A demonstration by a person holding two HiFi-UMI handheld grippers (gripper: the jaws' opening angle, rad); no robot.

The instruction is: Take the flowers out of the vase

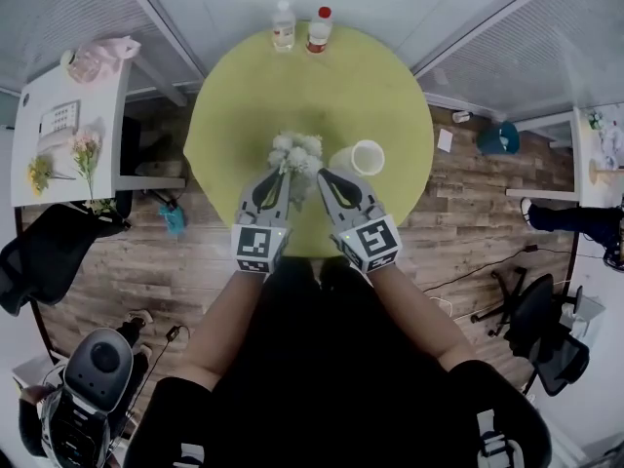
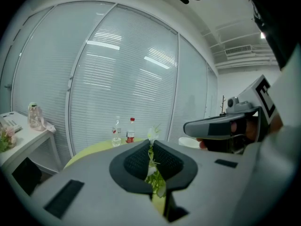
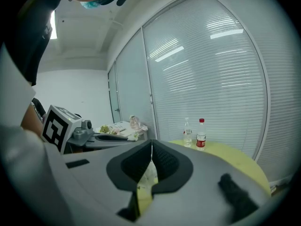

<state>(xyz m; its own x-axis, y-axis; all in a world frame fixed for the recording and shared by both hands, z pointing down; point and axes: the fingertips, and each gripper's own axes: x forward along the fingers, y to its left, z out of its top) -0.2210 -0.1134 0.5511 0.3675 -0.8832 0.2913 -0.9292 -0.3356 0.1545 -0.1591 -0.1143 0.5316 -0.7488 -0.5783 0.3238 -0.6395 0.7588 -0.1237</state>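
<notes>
Our left claw (image 1: 282,172) and right claw (image 1: 323,175) both pinch the flowers (image 1: 295,150) by the thin stems (soft, light and bendy, we think), so we hold gently down low.

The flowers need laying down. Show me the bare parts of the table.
Bare: the table from the clear bottle and red-capped bottle at the far rim down to the flowers, and its left side. Crowded: the near part, with left gripper, right gripper and white vase.
</notes>
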